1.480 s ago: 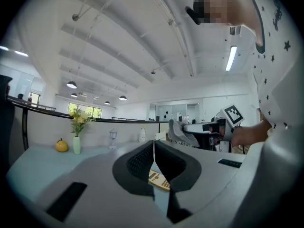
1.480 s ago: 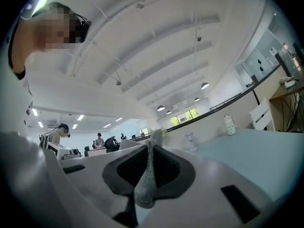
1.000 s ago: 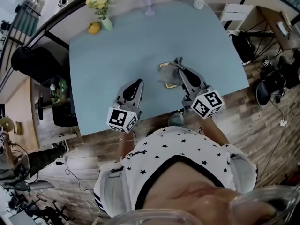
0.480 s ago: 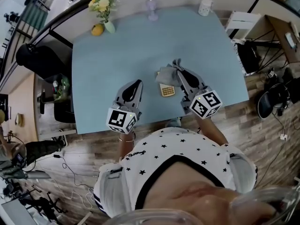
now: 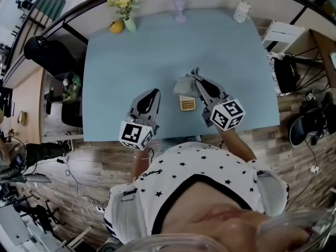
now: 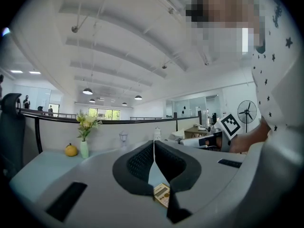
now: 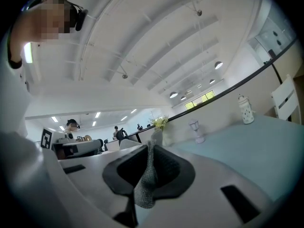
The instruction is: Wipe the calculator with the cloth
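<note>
A small gold calculator (image 5: 187, 103) lies face up on the blue table (image 5: 131, 72), near its front edge. Just behind it hangs a grey cloth (image 5: 184, 83), its lower part bunched at the calculator's far end. My right gripper (image 5: 196, 74) is shut on the cloth (image 7: 146, 184), which droops from between its jaws. To the left, my left gripper (image 5: 155, 92) is shut with nothing in it and sits apart from the calculator (image 6: 162, 194), which shows below its jaws.
Along the table's far edge stand a vase of flowers (image 5: 126, 4), a yellow fruit (image 5: 116, 27), a clear goblet (image 5: 180, 7) and a white jar (image 5: 241, 10). A black chair (image 5: 47, 54) stands left of the table, a white chair (image 5: 281, 35) to its right.
The cloth has slid off the calculator toward the table's far side with my right gripper, so the calculator's keys now show. The left gripper has stayed put.
</note>
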### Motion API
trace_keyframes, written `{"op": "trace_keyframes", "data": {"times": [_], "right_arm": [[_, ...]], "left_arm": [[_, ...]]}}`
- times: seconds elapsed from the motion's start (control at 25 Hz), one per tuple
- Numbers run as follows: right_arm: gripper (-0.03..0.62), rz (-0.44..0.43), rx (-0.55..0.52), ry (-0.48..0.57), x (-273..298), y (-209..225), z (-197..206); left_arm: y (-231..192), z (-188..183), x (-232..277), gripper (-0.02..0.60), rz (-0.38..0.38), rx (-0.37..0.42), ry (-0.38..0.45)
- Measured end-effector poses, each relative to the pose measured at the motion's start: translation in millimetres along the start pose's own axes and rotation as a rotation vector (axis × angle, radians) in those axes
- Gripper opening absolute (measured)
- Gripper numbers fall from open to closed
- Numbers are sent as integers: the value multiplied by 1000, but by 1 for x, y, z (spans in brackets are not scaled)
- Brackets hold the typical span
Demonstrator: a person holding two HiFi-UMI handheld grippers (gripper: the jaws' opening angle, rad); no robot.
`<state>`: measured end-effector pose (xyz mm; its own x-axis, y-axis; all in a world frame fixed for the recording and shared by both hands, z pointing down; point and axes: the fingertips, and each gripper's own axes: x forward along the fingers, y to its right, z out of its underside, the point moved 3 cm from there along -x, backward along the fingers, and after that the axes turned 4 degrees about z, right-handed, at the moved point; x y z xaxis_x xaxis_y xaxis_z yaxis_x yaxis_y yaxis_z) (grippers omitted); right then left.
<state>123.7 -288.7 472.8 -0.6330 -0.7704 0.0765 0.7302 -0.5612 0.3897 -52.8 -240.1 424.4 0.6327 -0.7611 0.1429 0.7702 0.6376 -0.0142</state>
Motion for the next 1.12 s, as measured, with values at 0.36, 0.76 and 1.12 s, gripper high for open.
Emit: {"op": "trace_keyframes", "data": {"times": [0.36, 0.76, 1.12], "right_arm": [[32, 1, -57, -207, 31, 12, 46], [32, 23, -152, -375, 62, 24, 98], [32, 50, -236, -482, 89, 31, 131]], "left_arm": [[-15, 0, 10, 31, -5, -26, -5], [-31, -7, 3, 31, -41, 1, -1], [-48, -3, -10, 31, -93, -13, -6]]}}
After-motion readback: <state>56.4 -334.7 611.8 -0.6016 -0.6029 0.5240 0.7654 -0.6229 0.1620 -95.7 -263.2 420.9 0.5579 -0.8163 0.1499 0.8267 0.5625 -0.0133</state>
